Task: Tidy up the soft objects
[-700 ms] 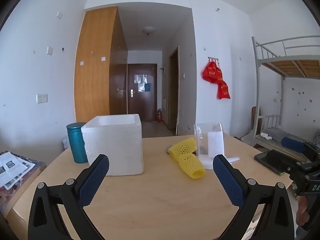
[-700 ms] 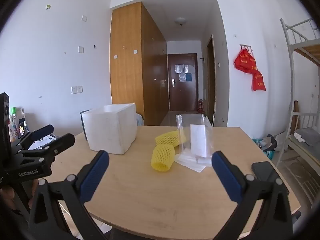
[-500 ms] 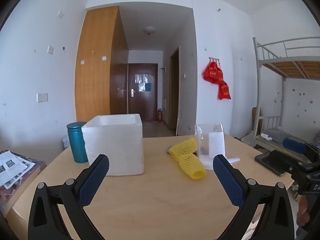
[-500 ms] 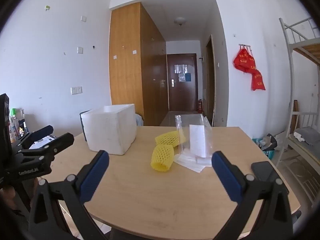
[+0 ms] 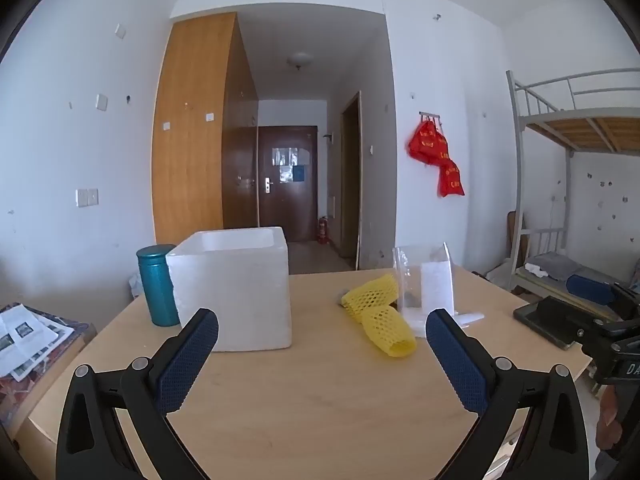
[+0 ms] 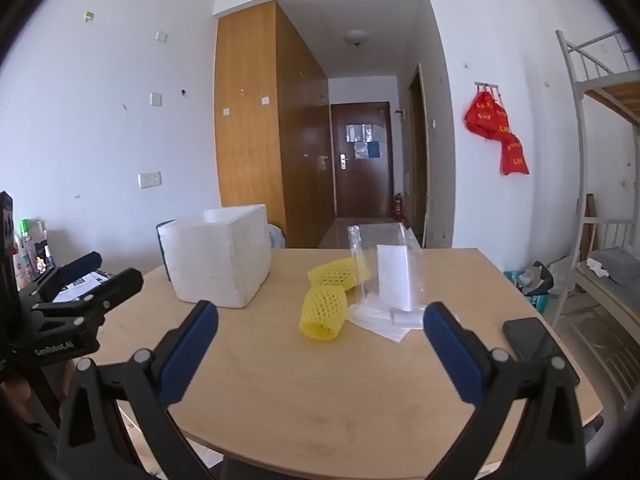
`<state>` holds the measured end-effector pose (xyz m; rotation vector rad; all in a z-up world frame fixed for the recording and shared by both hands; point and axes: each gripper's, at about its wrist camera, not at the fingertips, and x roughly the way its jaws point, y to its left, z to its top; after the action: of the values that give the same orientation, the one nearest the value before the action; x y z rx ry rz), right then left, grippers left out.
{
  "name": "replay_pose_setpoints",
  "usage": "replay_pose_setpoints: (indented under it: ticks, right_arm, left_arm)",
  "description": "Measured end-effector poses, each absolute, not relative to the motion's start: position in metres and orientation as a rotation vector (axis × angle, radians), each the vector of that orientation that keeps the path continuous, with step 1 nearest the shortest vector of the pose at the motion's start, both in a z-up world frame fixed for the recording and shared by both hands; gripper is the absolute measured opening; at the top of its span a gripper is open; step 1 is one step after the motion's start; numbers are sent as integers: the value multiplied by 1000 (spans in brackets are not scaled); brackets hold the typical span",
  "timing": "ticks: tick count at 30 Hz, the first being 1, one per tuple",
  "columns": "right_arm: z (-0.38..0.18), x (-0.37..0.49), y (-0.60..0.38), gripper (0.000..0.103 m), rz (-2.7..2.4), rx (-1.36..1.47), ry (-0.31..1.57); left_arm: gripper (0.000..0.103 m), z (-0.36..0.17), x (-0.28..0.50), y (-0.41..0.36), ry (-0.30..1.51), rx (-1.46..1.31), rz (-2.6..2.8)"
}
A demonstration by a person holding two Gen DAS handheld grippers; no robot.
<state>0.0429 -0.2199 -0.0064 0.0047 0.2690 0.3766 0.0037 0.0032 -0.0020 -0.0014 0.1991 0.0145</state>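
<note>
The left gripper (image 5: 322, 354) and the right gripper (image 6: 321, 347) are held above the near edge of the wooden table (image 5: 320, 392), each with its jaws spread wide and nothing between them. Two yellow foam nets (image 6: 324, 314) are seen lying near the middle of the table, touching each other, just beside a clear plastic bag (image 6: 386, 272). A white foam box (image 5: 236, 292) is set to their left.

Bench (image 5: 320, 400): matt pale wood laminate. Box (image 5: 236, 292): rough white foam. Sleeves (image 5: 386, 330): yellow foam mesh. Bag (image 6: 384, 268): glossy clear plastic.
</note>
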Motion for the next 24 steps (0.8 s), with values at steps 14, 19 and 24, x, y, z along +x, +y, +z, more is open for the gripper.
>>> replay_pose_setpoints:
  ticks: [14,19,24]
  right_arm:
    - [-4,41,-220,103,375,-3,266]
    - [-3,41,-220,103,376,-5,268]
    - [-3,41,-220,103,375,-5,272]
  left_arm:
    - [103,0,4,4,204,-3,15]
    - [103,0,4,4,217,2,16]
    - [103,1,4,4,219,-5,15]
